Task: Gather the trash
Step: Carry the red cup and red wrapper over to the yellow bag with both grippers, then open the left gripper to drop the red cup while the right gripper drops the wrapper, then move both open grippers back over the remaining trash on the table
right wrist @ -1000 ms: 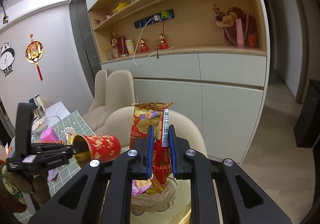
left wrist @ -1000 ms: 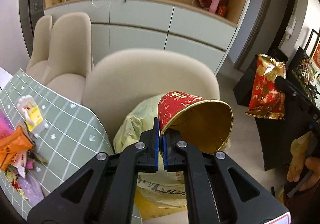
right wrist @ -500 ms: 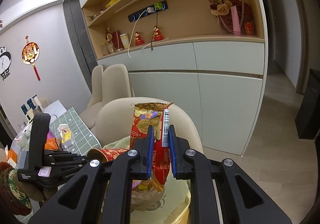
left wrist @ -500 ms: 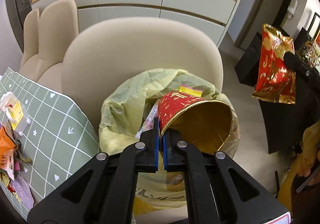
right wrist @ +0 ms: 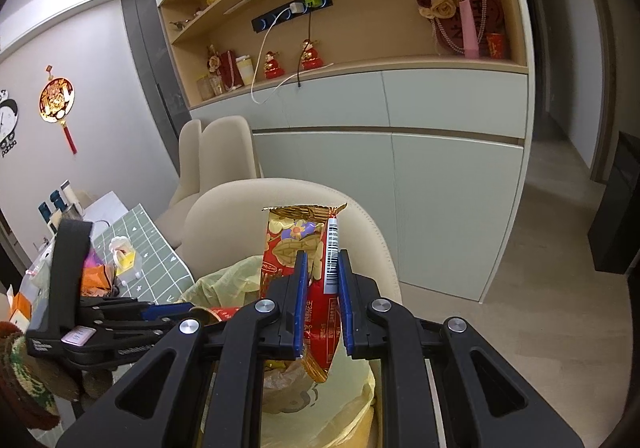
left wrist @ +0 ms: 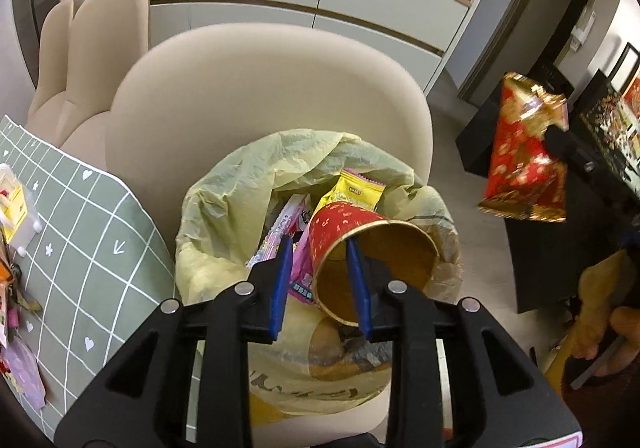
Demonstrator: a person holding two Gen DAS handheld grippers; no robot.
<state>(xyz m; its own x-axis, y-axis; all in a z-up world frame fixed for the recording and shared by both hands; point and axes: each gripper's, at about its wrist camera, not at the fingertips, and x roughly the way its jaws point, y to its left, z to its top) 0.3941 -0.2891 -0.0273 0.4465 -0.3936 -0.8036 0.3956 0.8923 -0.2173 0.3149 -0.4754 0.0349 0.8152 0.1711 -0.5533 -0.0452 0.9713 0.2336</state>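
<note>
Paper cup (left wrist: 362,244), red outside and gold inside, now sits loose between the blue pads of the left hand-held gripper (left wrist: 320,284): a second ago those pads were pinched tight on its rim, and now the jaws are opening, with one pad left of the cup wall and the other inside the mouth, neither plainly pressing. The cup hangs in the lower middle of the left wrist view, tipped mouth toward the camera, right over the open yellow trash bag (left wrist: 224,207), which already holds a yellow snack packet (left wrist: 358,189) and pink wrappers (left wrist: 288,226). By my reading this is the release, so the cup should drop into the bag and that item is as good as collected

Red and gold snack wrapper (right wrist: 316,268) is next; the right hand-held gripper (right wrist: 322,302) pinches it upright, unchanged from a second ago, above the near rim of the bag in the lower middle of the right wrist view

Beige chair (left wrist: 264,95) carries the bag, and more litter lies on the green checked tabletop (left wrist: 92,232) at the left edge, so work remains
</note>
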